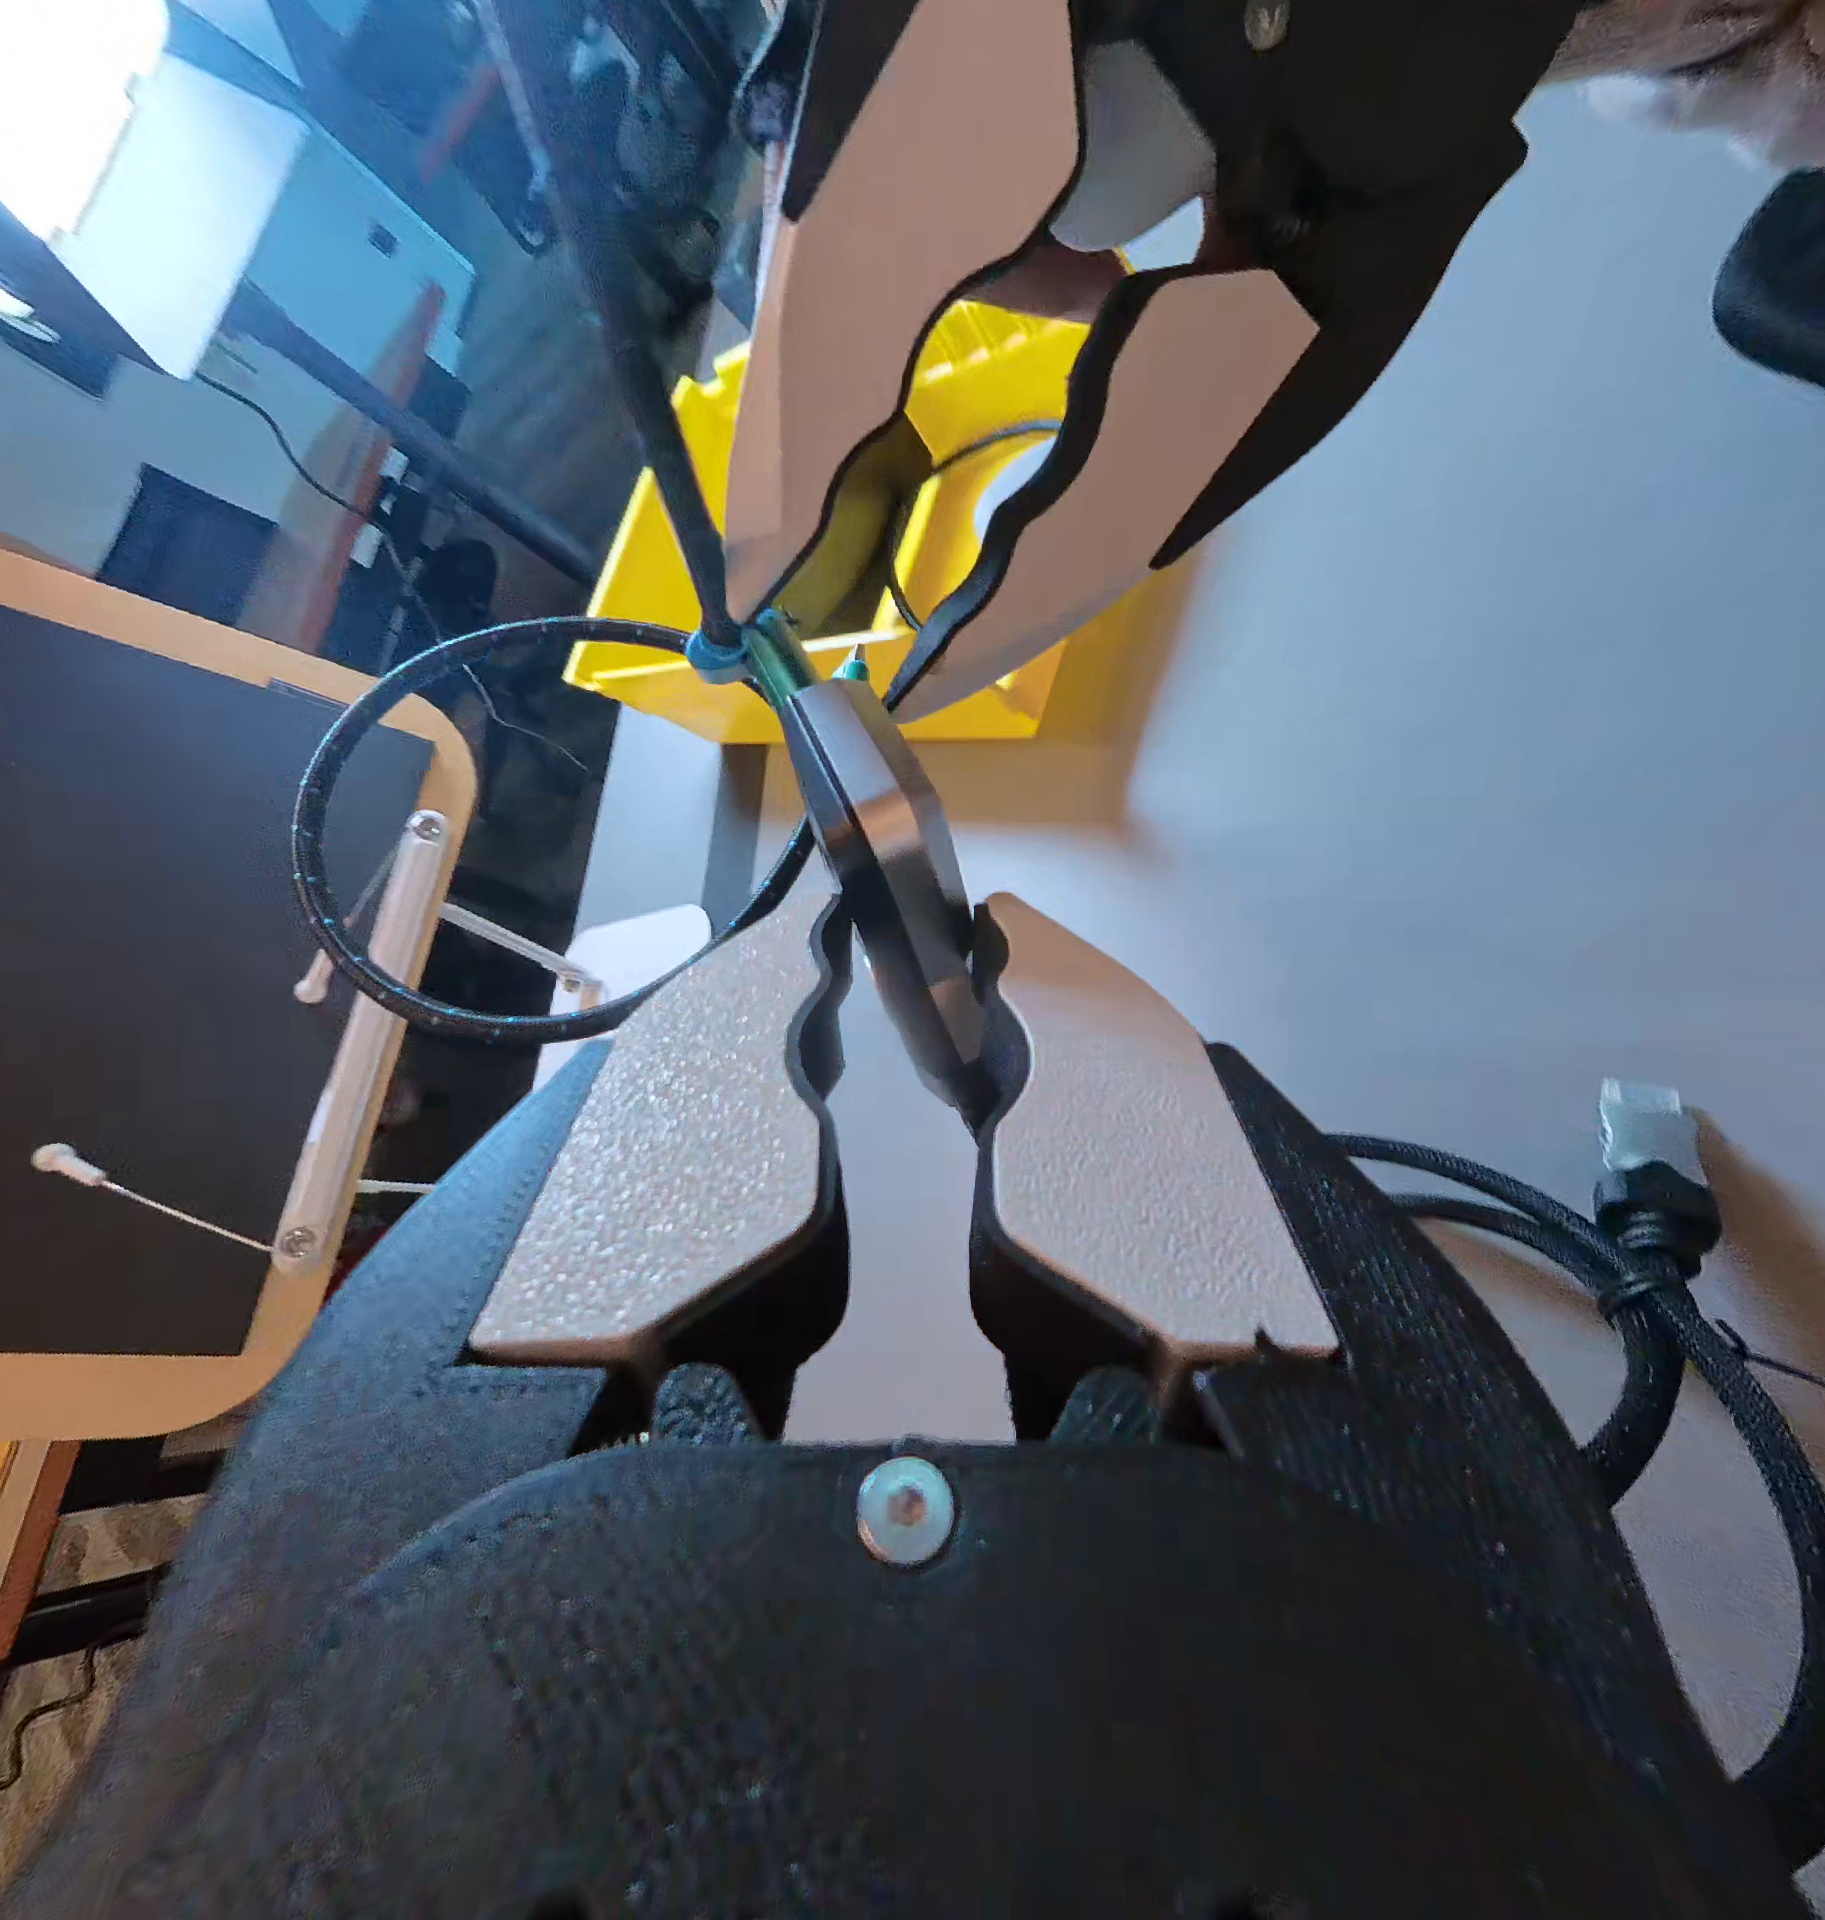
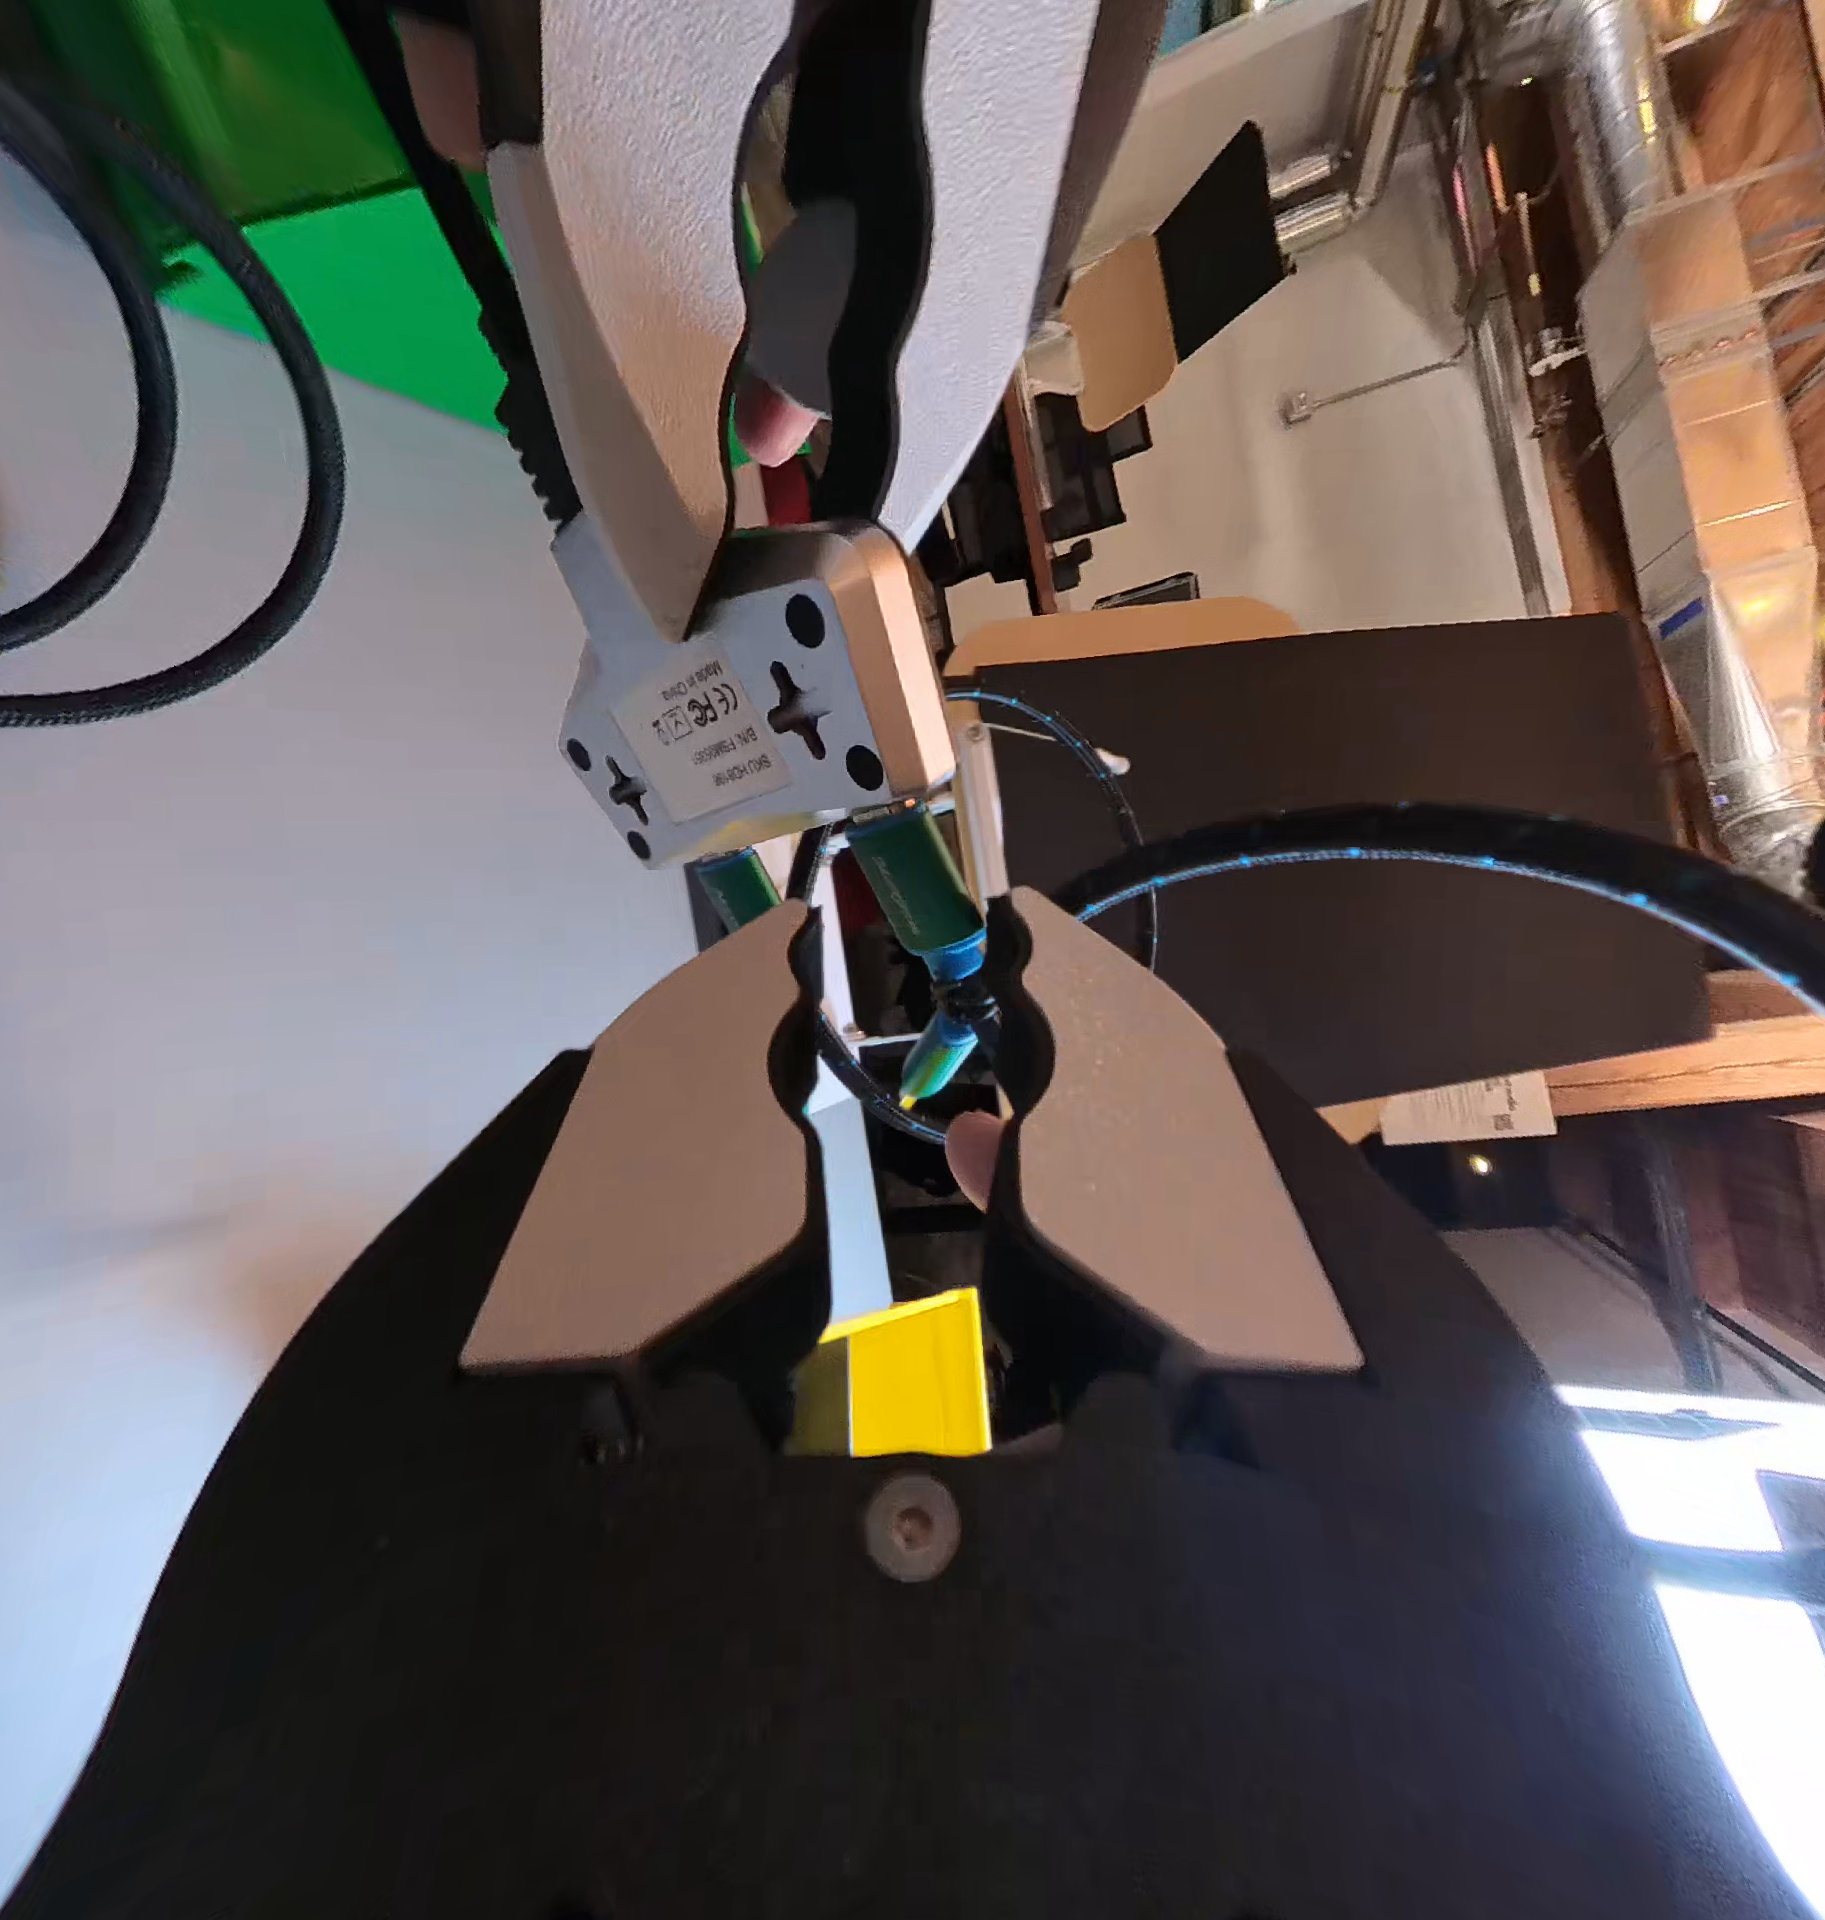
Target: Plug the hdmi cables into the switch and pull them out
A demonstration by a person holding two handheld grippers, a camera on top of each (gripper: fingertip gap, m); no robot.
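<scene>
From the left wrist view, the left tool (image 1: 908,997) is clamped on the grey switch (image 1: 887,862), held edge-on above the pale desk (image 1: 1510,727), while the right tool (image 1: 835,665) reaches in from above near a green plug (image 1: 778,665) at its far end, ahead of a yellow bin (image 1: 659,613). From the right wrist view, the right tool (image 2: 903,935) stands apart around a green HDMI plug (image 2: 913,894) seated in the switch (image 2: 752,717), a second green plug (image 2: 736,888) beside it, and the left tool (image 2: 783,561) grips the switch's far end.
</scene>
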